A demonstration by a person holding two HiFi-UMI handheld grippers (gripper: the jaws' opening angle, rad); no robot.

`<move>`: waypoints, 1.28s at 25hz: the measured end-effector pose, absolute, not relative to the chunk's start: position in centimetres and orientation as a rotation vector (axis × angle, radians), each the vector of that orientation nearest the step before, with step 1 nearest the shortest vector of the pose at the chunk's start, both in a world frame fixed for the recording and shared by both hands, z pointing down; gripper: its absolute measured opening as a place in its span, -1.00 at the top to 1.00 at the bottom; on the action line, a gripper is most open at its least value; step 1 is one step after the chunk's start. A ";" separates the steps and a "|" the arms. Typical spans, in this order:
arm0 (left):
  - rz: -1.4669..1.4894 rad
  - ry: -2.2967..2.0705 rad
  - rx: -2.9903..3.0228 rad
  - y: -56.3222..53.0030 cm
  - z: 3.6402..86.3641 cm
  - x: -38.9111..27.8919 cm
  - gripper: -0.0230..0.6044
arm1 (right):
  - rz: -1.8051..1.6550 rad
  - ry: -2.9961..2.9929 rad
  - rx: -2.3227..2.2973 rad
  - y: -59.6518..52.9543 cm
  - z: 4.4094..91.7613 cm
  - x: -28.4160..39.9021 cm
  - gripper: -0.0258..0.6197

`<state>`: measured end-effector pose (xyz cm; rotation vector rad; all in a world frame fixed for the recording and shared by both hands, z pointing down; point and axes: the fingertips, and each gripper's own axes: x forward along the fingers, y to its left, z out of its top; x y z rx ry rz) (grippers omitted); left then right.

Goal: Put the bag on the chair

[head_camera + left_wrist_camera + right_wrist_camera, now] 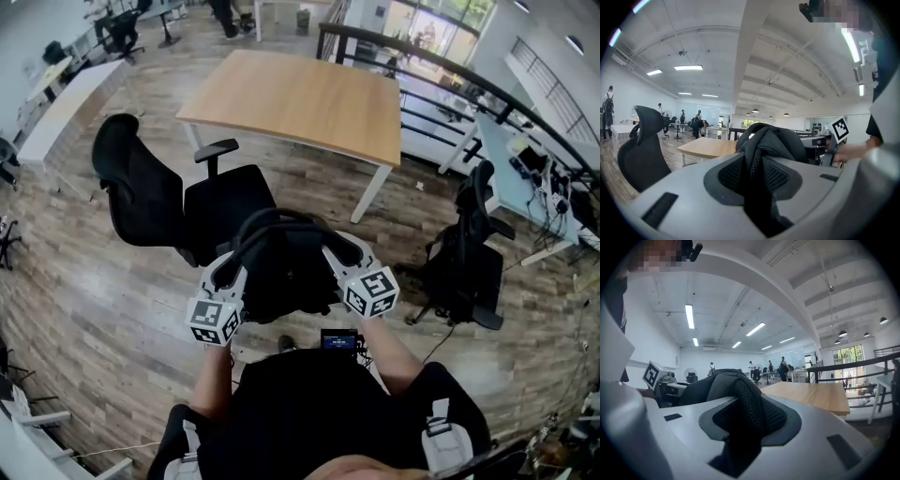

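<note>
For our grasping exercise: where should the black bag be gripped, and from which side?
Its padded mesh straps, one per gripper, from the person's side: they arch clear of the bag's bulky body and fit between jaws, as the left gripper and right gripper show.

Matt mesh-cloth bag (281,272), wood-topped table (300,98)

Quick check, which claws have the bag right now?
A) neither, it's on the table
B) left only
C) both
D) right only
C: black mesh webbing of the bag is pinched between the jaws of the left claw and of the right claw in their own views, and the head view shows it slung between them.
</note>
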<state>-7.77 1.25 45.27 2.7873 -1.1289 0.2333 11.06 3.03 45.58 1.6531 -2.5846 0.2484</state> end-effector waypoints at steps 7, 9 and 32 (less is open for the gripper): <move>0.229 -1.107 2.822 -4.1 43.8 -5.8 0.60 | 0.244 -2.586 1.682 -1.7 44.4 13.0 0.51; 0.236 -1.109 2.821 -5.6 43.7 -5.3 0.60 | 0.245 -2.591 1.681 -3.2 44.3 13.5 0.51; 0.232 -1.369 2.575 -21.7 40.2 3.2 0.60 | 0.250 -2.787 1.299 -24.4 40.3 21.8 0.51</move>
